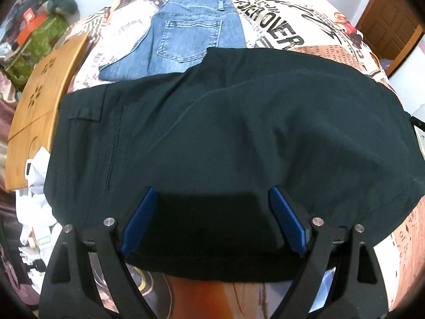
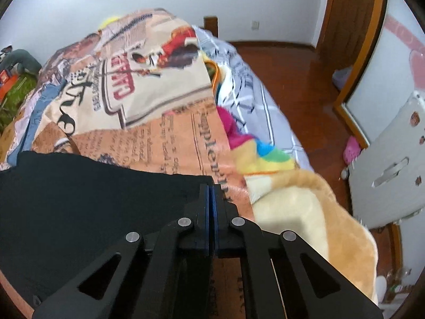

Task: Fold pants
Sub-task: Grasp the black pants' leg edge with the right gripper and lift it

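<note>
Pants: dark pants spread on printed bedspread.
Left gripper: jaws apart over near hem.
Right gripper: jaws together at pants' right corner.
Left view only: folded jeans beyond.

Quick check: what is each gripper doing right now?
Left gripper: open, over the dark pants, gripping nothing.
Right gripper: shut at the pants' corner; cloth between the pads cannot be told.

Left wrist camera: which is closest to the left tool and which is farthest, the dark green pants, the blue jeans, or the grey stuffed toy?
1. Dark green pants: right under the open left tool, between its blue pads.
2. Blue denim jeans: beyond the pants, on the printed bedspread.
3. Grey stuffed toy: farthest, upper left, off the bed.
</note>
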Tool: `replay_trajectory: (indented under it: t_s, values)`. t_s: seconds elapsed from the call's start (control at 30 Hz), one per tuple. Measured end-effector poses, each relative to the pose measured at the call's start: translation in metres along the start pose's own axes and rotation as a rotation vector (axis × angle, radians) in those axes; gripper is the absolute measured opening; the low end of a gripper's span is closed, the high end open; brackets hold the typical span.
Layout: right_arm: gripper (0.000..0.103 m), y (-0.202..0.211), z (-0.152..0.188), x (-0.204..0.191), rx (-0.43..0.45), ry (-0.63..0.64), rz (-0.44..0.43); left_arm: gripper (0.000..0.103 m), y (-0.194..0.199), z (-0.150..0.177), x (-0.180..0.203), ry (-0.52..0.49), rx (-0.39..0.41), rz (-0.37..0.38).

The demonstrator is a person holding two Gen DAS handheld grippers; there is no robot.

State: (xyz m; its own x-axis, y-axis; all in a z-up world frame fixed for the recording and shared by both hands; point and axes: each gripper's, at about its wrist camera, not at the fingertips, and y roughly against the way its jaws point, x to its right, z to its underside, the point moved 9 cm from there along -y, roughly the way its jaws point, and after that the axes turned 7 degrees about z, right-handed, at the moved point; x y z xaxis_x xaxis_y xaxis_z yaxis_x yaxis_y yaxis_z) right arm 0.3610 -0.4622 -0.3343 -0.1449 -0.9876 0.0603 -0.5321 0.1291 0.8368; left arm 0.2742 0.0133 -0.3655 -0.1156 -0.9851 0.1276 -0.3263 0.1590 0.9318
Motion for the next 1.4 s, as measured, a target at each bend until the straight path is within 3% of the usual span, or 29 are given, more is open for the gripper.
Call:
replay_trajectory:
  t_s: [0.2, 0.37, 0.43, 0.63, 0.83, 0.93, 1.17, 1.4]
  values:
    - [0.007, 0.026, 0.001, -0.003, 0.014, -0.013, -0.025, 0.088, 0.013, -0.010, 0.004, -0.034, 0.007, -0.019]
    - [0.046, 0.072, 0.005, 0.000, 0.069, -0.042, -0.080, 0.088, 0.034, -0.035, 0.020, -0.060, 0.087, -0.011]
    - [0.051, 0.084, 0.011, 0.000, 0.073, -0.068, -0.112, 0.088, 0.040, -0.047, 0.031, -0.076, 0.112, -0.002]
    - [0.051, 0.103, 0.051, -0.007, 0.008, -0.166, -0.210, 0.088, 0.038, -0.064, 0.069, -0.129, 0.127, 0.034]
    - [0.051, 0.103, 0.092, -0.031, -0.060, -0.227, -0.322, 0.088, 0.013, -0.051, 0.103, -0.225, 0.061, 0.040]
    - [0.051, 0.097, 0.105, -0.037, -0.095, -0.272, -0.359, 0.088, 0.012, -0.048, 0.114, -0.259, 0.088, 0.010]
    - [0.051, 0.073, 0.127, -0.044, -0.183, -0.381, -0.413, 0.088, 0.009, -0.047, 0.139, -0.307, 0.080, 0.029]
    - [0.051, 0.063, 0.116, -0.035, -0.135, -0.425, -0.388, 0.088, 0.004, -0.048, 0.164, -0.332, 0.067, 0.051]
